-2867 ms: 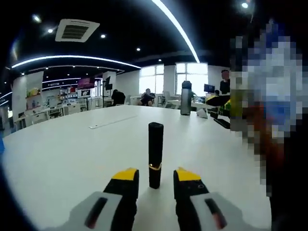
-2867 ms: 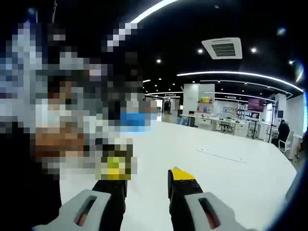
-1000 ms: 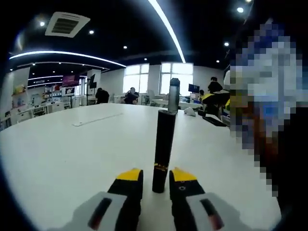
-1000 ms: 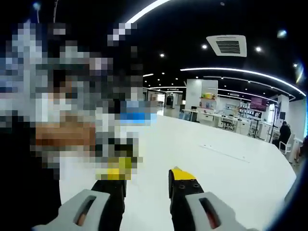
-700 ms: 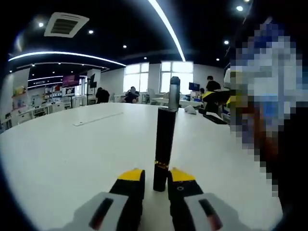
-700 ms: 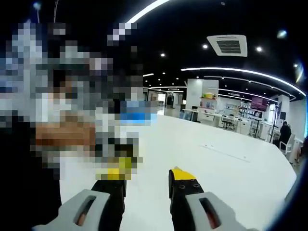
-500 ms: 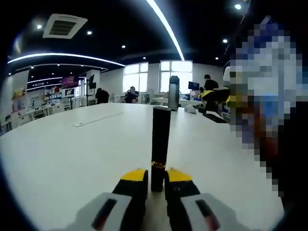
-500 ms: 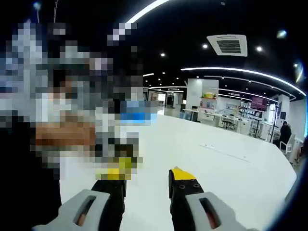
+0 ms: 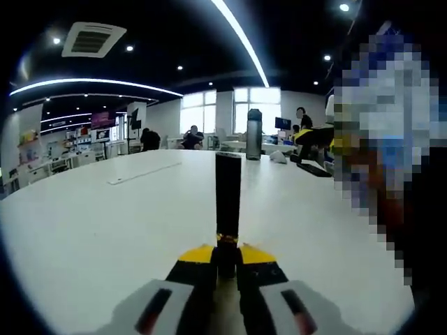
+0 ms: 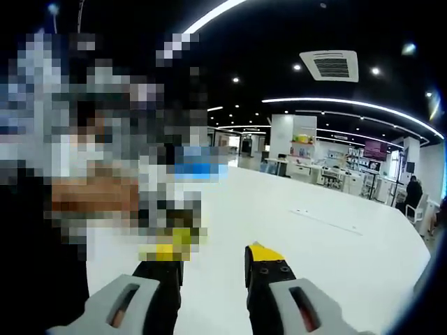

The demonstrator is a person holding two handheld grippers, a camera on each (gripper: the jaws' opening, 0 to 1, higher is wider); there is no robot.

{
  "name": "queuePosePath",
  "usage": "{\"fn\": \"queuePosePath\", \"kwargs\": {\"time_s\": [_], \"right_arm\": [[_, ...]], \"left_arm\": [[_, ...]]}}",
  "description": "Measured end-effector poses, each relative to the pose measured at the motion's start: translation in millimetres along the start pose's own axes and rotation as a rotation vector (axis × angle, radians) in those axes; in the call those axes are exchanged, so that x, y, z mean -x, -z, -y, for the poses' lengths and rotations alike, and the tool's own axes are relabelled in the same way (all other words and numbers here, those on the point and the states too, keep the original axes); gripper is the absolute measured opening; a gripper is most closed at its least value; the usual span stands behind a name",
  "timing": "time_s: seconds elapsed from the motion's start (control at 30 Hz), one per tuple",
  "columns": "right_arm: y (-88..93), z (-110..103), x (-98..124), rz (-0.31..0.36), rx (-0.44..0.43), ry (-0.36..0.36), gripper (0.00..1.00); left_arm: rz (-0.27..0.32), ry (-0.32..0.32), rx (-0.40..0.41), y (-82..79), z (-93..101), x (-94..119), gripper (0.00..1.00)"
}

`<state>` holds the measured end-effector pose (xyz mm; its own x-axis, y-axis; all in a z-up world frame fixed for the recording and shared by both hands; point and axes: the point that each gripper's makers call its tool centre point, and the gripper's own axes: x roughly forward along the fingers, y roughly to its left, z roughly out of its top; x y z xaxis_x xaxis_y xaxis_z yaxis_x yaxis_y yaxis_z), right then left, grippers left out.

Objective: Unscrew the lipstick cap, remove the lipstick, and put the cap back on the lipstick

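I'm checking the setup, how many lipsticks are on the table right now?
1. The lipstick stands upright on the white table, its base between the left gripper jaws. The mosaic patches could hide others.

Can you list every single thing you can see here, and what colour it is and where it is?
lipstick: one, black with a thin gold band, standing upright on the table, its base between the left tongs
table: one, white, wide, under everything
bottle: one, dark grey, far end of the table
flat strip: one, white, lying on the table to the left of the lipstick
people: a few, dark shapes, far back by the windows
ceiling lights: several, white strips and spots
left tongs: one pair, black with yellow tips, shut on the lipstick's base
right tongs: one pair, black with yellow tips, open above bare table
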<state>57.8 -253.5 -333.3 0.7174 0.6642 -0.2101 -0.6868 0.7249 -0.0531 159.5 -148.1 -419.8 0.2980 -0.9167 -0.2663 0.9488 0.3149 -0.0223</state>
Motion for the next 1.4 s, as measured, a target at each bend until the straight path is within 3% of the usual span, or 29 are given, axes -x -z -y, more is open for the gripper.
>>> {"fn": "queuePosePath", "kwargs": {"time_s": [0.4, 0.7, 0.87, 1.2, 1.4], "right_arm": [[1.1, 2.3, 0.3, -0.002, -0.004, 0.003, 0.34], [1.9, 2.1, -0.1, -0.005, -0.004, 0.003, 0.34], [1.3, 1.4, 0.2, -0.003, -0.003, 0.004, 0.34], [1.1, 0.2, 0.1, -0.003, -0.003, 0.005, 0.34], [1.0, -0.3, -0.7, -0.004, -0.003, 0.005, 0.34]], "left_arm": [[0.011, -0.004, 0.017, -4.9, 1.8, 6.6, 0.13], [0.052, 0.019, 0.015, -27.6, 18.7, 19.6, 0.13], [0.065, 0.032, 0.019, -32.6, 25.8, 26.3, 0.13], [0.049, -0.01, 0.074, -31.9, 17.4, 44.5, 0.13], [0.061, -0.012, 0.064, -44.0, 19.6, 57.9, 0.13]]}}
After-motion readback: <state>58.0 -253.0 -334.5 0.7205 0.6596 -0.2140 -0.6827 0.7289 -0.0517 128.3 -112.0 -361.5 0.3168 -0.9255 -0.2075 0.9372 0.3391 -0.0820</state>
